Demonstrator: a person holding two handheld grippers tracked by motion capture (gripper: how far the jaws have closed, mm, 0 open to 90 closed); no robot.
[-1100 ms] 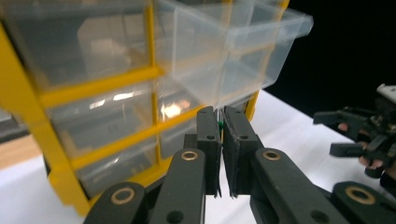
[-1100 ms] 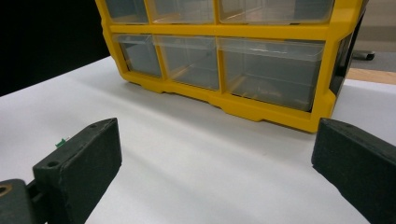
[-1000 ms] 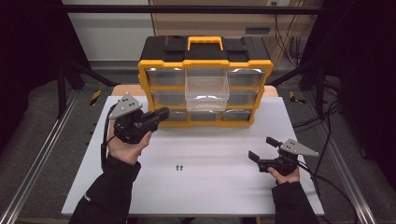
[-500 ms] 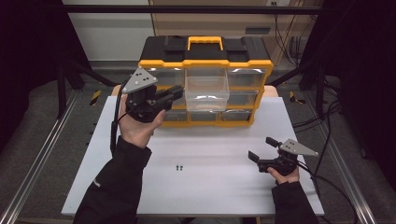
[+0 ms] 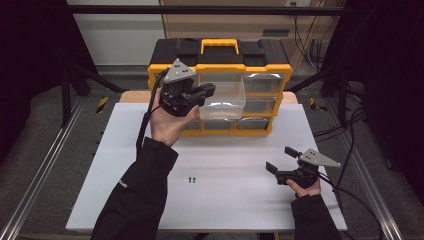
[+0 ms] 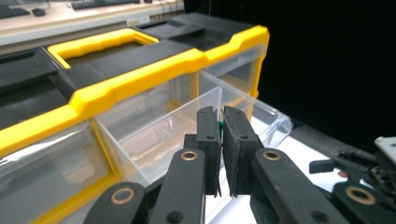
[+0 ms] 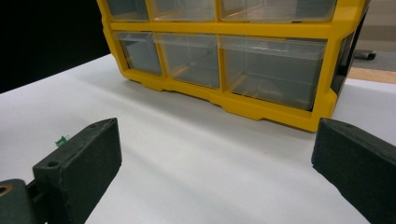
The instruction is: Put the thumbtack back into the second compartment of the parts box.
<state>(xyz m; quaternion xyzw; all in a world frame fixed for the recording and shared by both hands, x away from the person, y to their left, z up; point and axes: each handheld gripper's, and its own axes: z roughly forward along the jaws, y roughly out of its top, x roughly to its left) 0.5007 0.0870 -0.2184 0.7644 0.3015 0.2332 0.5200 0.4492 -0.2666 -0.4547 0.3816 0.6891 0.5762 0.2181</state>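
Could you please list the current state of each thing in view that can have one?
Left gripper: raised over the open drawer, shut on a small green part.
Right gripper: open, low over the table, holding nothing.
Top middle drawer: pulled out.
Other drawers: closed.
Organizer box: upright, top lid shut.
Two small parts: lying loose on the table.

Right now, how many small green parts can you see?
3 small green parts: two lie side by side on the white table; one is pinched in the left gripper at the pulled-out drawer. More may hide in other drawers.
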